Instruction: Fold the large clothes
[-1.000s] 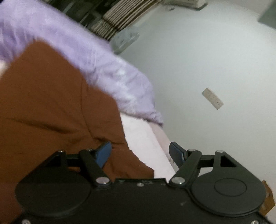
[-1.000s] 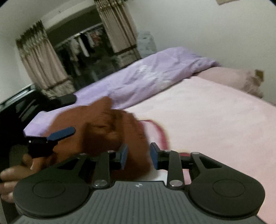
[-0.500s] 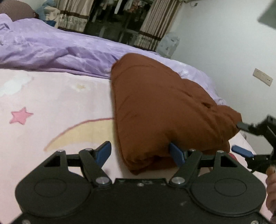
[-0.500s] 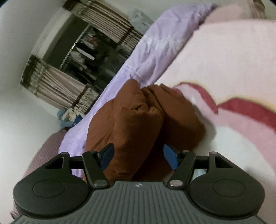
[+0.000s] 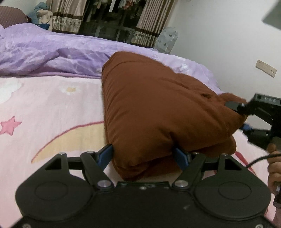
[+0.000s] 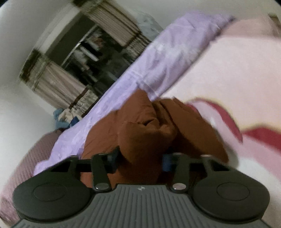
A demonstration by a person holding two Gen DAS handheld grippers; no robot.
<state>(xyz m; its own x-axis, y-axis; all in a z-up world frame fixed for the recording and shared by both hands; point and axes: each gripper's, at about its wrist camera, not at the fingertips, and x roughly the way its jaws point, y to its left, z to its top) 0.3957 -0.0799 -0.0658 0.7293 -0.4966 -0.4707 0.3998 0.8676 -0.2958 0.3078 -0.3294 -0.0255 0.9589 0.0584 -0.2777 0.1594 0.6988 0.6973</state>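
Looking along our left gripper point(image 5: 143, 155), we see the brown padded garment point(image 5: 158, 105) lying bunched on the pink bedsheet point(image 5: 43, 108), its far edge resting against the purple duvet point(image 5: 52, 54). Our left fingers stand wide, and the near corner of the garment sits between them; the blue pad on the left point(image 5: 105, 154) touches the fabric's side, and the one on the right is tucked under a fold, but whether they press on the cloth we cannot tell.

At the right edge of that view our right gripper point(image 5: 240, 117) meets the garment's far corner, one black finger above the fabric and a blue pad below it. A hand point(image 5: 274, 168) grips its handle, with a dark cable looping past.

From the right wrist view, which is tilted and blurred, a thick fold of the garment point(image 6: 145, 133) fills the gap between our right fingers point(image 6: 141, 158). Those jaws are closing, and the fold bulges up and forward from between them, pinched at its base.

The bedsheet carries a pink star point(image 5: 9, 125), a cream crescent outlined in darker pink point(image 5: 73, 138) and a dark red band point(image 6: 260, 136) beside the garment. Beyond the bed, striped curtains point(image 5: 66, 15) frame a dark opening with clothes hanging inside, and a wall socket point(image 5: 266, 68) sits on the white wall to the right.
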